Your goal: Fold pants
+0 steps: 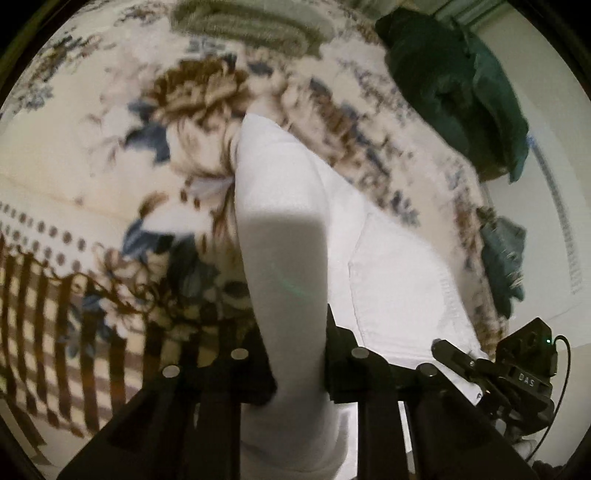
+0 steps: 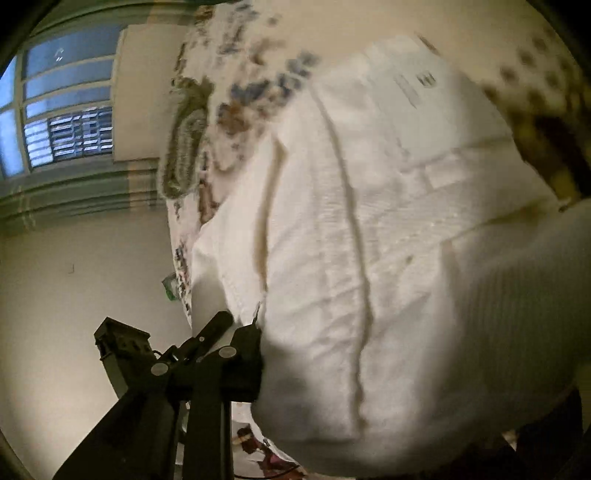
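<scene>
White pants [image 1: 295,206] lie on a floral bedspread [image 1: 110,155]. In the left wrist view a band of white cloth runs between my left gripper's [image 1: 299,354] black fingers, which are shut on it. The right gripper [image 1: 458,356] shows at the lower right, at the pants' edge. In the right wrist view the pants [image 2: 369,221] fill the frame, with seams and a label visible. My right gripper [image 2: 258,325] is shut on the pants' edge; its right finger is hidden by cloth.
A dark green garment [image 1: 454,85] lies at the bed's far right edge, a smaller teal cloth [image 1: 502,254] below it. A grey-green folded item [image 1: 251,22] lies at the top. A window [image 2: 62,110] and wall are beyond the bed.
</scene>
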### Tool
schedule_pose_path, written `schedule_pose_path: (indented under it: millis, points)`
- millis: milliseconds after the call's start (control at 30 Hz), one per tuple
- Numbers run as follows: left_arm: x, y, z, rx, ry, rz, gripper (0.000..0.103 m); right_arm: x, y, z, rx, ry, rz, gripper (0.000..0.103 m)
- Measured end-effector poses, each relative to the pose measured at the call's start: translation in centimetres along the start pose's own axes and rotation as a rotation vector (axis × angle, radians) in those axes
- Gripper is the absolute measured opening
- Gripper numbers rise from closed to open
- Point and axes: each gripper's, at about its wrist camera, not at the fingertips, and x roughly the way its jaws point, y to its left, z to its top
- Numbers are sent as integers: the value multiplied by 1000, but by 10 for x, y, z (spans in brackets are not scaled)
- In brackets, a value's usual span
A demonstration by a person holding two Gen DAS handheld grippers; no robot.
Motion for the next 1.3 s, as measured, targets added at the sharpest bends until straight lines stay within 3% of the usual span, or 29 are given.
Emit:
schedule_pose_path:
  millis: [233,400,567,700,867,967,1133,1200,1300]
  points:
    - [-66,-17,51,-10,-94,-58,17,-52,90,25,-136,15,-2,27]
    - [-96,-8,151,0,-173,-104,17,-54,179,61,-225,-20,10,27]
    - [-99,19,274,22,-227,-127,17,-5,270,123,-271,-77,42,27]
    - [-75,48,392,45,-258,-115,17,65,339,192,-296,-120,60,27]
    - [-26,86,486,71,-259,-87,17,163,390,274,-318,-143,77,27]
    - [18,120,522,41,-211,-69,17,230,399,316,-335,-138,52,27]
    - [75,170,526,-7,-134,-35,20,324,371,356,-292,-75,-37,29]
    - [73,177,523,-15,-139,-59,23,338,355,361,-252,-36,-55,44]
    - [66,177,517,-7,-138,-68,23,328,337,359,-186,-7,-37,47]
